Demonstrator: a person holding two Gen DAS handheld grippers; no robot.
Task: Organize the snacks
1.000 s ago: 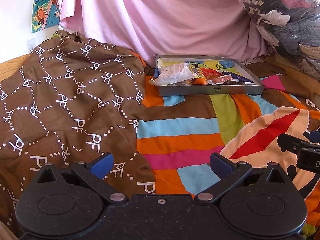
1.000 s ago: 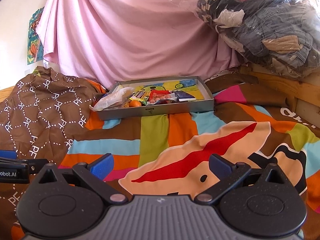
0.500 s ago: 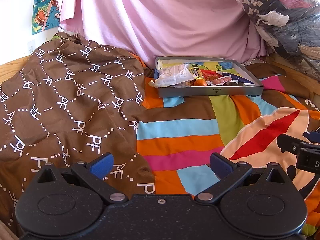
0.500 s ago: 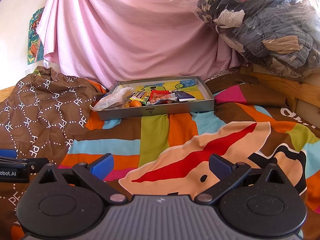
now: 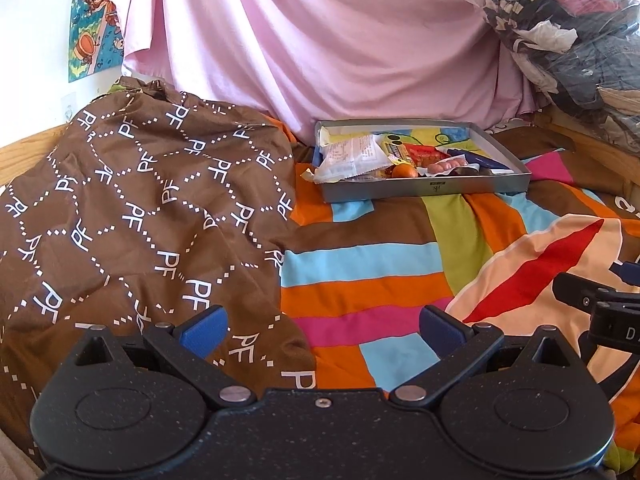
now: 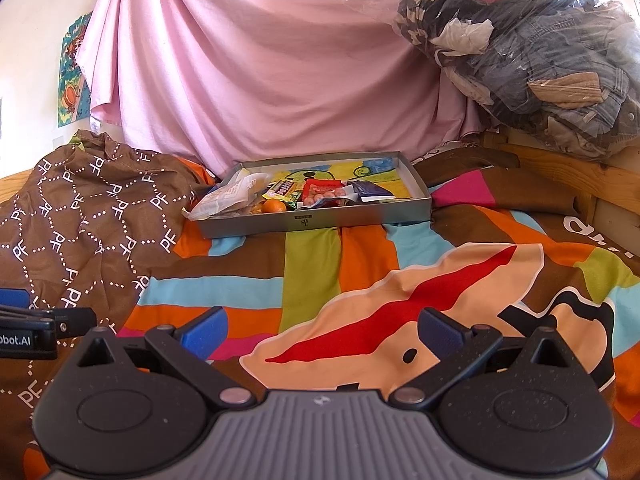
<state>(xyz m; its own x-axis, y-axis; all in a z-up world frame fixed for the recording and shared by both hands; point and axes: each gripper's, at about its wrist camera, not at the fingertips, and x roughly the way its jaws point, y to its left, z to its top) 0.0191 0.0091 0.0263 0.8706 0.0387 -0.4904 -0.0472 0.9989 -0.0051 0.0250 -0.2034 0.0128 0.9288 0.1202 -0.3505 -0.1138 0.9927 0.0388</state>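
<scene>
A big pink sheet [image 6: 280, 80] hangs across the back and fills the upper half of both views. Under it lies the bed with a striped bedcover [image 6: 360, 264] in many colours. A brown blanket [image 5: 132, 208] with white "PF" letters is heaped on the bed at 9 o'clock in the left wrist view. At 2 o'clock in the right wrist view a clear plastic bag of clothes [image 6: 532, 52] sits on a wooden frame.

The grey tray [image 6: 352, 216] rests on the bedcover near the pink sheet, at about 12 o'clock in both views, well apart from both tongs. The snacks lie inside it, crowded to its near left part: a white wrapper [image 6: 224, 200] hangs over the left rim, a small orange fruit [image 6: 274, 206] lies just beside it near the front wall, then a red packet [image 6: 320, 194] with round sweets and a dark blue packet [image 6: 368, 190] to its right.

The left tongs [image 5: 320, 330] are spread wide with nothing between the blue pads. The right tongs [image 6: 320, 330] are also spread wide and hold nothing.
</scene>
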